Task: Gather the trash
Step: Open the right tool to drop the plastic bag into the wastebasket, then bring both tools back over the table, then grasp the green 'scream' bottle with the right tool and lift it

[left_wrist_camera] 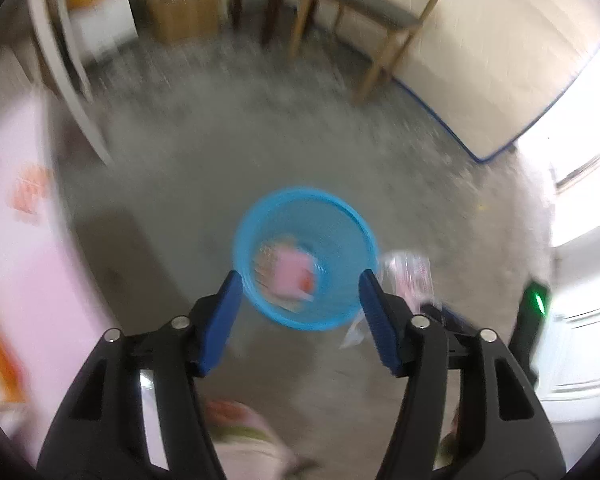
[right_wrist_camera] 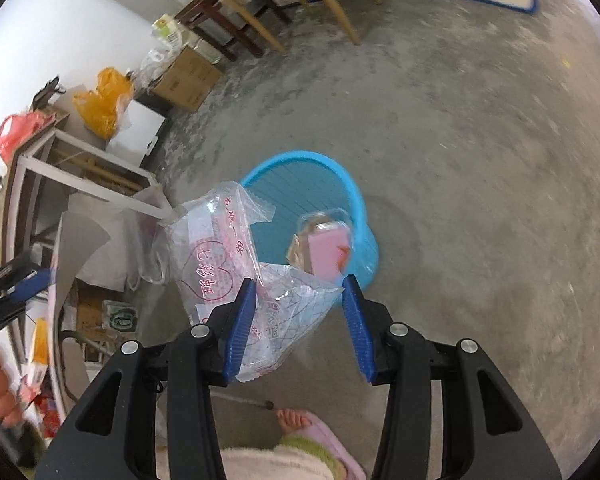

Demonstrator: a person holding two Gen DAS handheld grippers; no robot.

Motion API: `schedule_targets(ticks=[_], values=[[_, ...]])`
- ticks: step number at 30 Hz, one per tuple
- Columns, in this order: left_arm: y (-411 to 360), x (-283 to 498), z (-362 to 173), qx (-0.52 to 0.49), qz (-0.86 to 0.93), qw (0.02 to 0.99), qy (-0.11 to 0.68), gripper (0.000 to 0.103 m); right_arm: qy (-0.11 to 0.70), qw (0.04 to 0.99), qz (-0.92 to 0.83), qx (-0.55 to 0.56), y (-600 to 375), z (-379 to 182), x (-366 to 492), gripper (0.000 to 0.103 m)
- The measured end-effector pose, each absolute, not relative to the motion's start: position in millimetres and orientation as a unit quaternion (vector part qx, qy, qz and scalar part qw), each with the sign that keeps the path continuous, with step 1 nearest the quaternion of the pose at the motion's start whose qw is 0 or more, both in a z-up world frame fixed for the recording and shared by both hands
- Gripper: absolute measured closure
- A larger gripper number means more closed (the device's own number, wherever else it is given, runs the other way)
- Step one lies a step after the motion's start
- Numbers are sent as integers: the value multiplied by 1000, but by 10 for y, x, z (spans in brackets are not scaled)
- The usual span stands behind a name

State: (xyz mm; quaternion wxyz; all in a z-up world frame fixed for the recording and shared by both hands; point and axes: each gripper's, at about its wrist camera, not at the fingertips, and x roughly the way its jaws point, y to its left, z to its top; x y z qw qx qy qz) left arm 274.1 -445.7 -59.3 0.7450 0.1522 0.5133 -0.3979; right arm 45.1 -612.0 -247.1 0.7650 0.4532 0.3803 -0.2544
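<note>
Both the left gripper (left_wrist_camera: 300,280) and right gripper (right_wrist_camera: 298,284) gaped wide, a clear plastic bag (right_wrist_camera: 220,256) loose between the right's fingers, above the blue basket (right_wrist_camera: 356,208) on bare floor (right_wrist_camera: 480,160) mid-frame.

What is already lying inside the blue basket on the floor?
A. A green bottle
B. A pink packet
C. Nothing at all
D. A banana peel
B: both views show a pink packet lying inside the blue basket, while the clear plastic bag sits at the open right claw, not yet in the basket.
</note>
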Motion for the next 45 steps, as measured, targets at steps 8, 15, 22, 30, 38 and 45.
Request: schedule_targets(ticks=[8,15,22,30,38,45], values=[[-2852,2546,184,102,-344,797,486,33,457,741,-324,370,-6050,-3111,898,31],[-1347,2128,350,14,-253,855,453,32,424,751,-325,388,-5879,-2803,329,31],[-254,1717,348,-62,-197,887,412,31,374,799,-277,381,-5473,-1939,-80,27],[602,1465,94,-96,-116,900,409,30,345,866,-125,339,-4547,-949,281,23],[1053,1322,-238,-85,-46,898,429,30,388,882,111,244,-2865,-328,1324,23],[1150,1186,-429,-58,-29,902,428,30,459,854,228,85,-1183,9,2152,18]])
